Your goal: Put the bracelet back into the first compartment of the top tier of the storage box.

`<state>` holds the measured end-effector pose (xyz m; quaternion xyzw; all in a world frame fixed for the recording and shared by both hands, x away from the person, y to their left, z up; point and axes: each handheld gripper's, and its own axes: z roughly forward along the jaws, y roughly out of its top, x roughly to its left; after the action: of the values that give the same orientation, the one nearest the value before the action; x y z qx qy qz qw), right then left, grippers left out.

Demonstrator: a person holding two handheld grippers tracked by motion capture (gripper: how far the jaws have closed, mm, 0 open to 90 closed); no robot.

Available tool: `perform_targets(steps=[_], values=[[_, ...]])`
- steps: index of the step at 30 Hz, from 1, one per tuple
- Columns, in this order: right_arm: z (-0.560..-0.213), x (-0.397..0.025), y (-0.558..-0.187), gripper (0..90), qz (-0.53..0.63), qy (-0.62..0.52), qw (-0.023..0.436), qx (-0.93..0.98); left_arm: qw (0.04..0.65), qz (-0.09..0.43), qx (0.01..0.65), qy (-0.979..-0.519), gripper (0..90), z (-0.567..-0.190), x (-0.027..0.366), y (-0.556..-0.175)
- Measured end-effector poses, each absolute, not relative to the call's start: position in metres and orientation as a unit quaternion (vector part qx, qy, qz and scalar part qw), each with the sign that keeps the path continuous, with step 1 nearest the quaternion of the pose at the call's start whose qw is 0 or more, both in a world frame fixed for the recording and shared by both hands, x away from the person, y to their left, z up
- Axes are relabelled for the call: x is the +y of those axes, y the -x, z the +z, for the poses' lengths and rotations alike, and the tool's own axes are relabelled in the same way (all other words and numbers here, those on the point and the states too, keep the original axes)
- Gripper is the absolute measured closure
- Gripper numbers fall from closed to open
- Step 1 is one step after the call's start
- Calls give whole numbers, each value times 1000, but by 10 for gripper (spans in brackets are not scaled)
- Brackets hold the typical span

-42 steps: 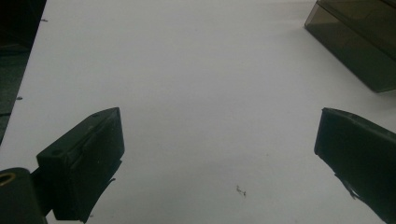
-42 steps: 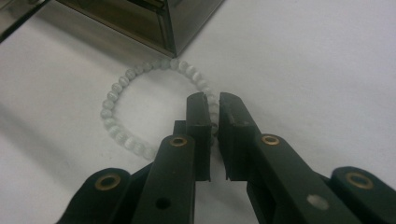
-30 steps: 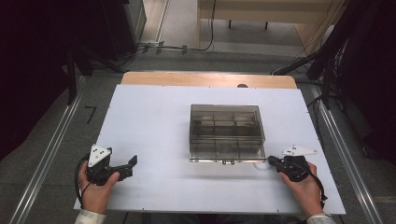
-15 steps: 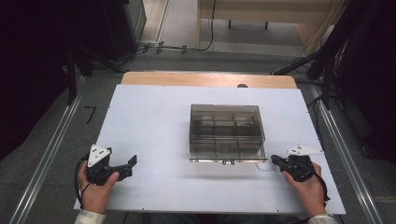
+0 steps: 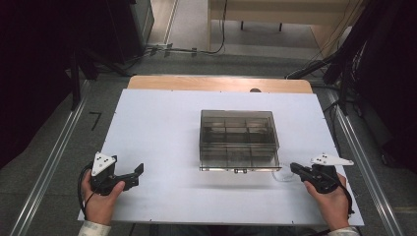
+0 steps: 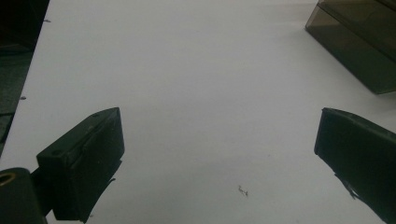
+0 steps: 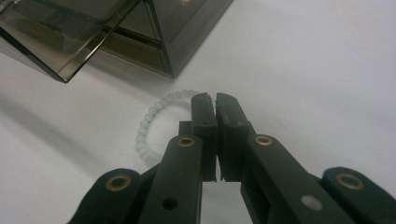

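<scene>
The step in hand looks to be picking up the small bracelet of pale, translucent round beads point(image 7: 152, 122) that lies flat on the white table point(image 5: 162, 128), just beside the near right corner of the smoky transparent plastic box with inner compartments point(image 5: 239, 138). The right gripper point(image 7: 215, 100) has its two black jaws pressed together with only a hairline gap, the tips over the bracelet's rim; whether a bead is pinched between them I cannot tell. To do this well, I would keep the tips low and level, take the strand across one bead (not between beads, where it may slip), and lift slowly clear of the box's hinged lid edge. The beads look milky and glassy, strung in a loose ring, likely to sag when lifted. The left gripper point(image 6: 219, 149) rests spread wide over bare table, holding nothing.
</scene>
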<state>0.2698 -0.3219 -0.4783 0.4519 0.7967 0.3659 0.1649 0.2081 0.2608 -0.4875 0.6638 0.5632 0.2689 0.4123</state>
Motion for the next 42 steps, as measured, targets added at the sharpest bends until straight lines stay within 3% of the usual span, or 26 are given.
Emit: perform_targets(steps=[42], values=[[-437, -322, -246, 853, 380, -421, 176, 805, 414, 269, 565, -661, 17, -487, 261, -208]])
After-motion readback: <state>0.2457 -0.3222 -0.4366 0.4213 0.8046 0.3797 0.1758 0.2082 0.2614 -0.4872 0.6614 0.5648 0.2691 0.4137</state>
